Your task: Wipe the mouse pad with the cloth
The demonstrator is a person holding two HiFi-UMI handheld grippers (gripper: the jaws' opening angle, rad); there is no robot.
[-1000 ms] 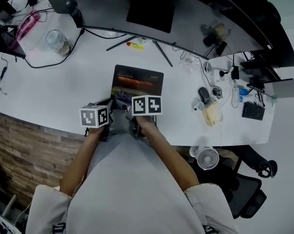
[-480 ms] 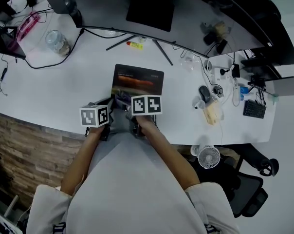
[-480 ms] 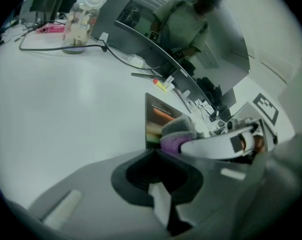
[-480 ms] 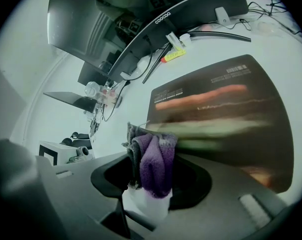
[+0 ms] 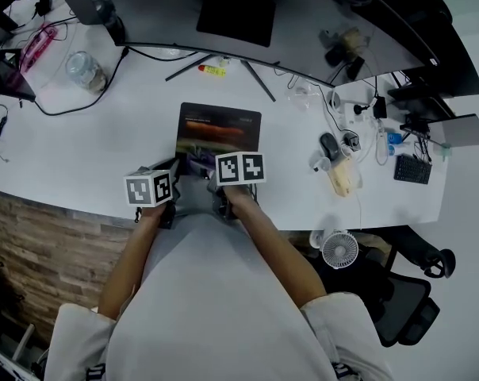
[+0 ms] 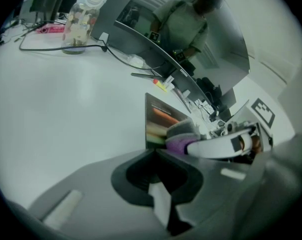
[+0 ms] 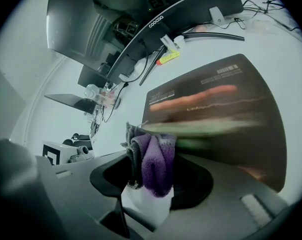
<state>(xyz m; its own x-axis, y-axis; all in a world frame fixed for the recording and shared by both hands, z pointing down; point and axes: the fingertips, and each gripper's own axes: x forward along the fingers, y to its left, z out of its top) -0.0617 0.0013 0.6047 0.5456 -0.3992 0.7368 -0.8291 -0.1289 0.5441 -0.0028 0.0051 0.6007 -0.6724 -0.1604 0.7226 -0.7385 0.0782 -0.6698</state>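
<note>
Mouse pad, one: dark rectangular mat with an orange streak printed across it (image 5: 220,129). It lies flat on the white curved desk (image 5: 81,145), close to the desk's near edge.

Cloth, one: purple and grey fleecy cloth (image 7: 152,159), bunched, at the pad's near left corner. Contact with the pad cannot be told.

Grippers, two.
- Right gripper (image 7: 147,196): jaws pinched on the cloth.
- Left gripper (image 6: 160,200): jaws together, nothing between, just left of the pad.

In the head view the marker cubes cover the pad's near edge and most of the cloth.
</note>
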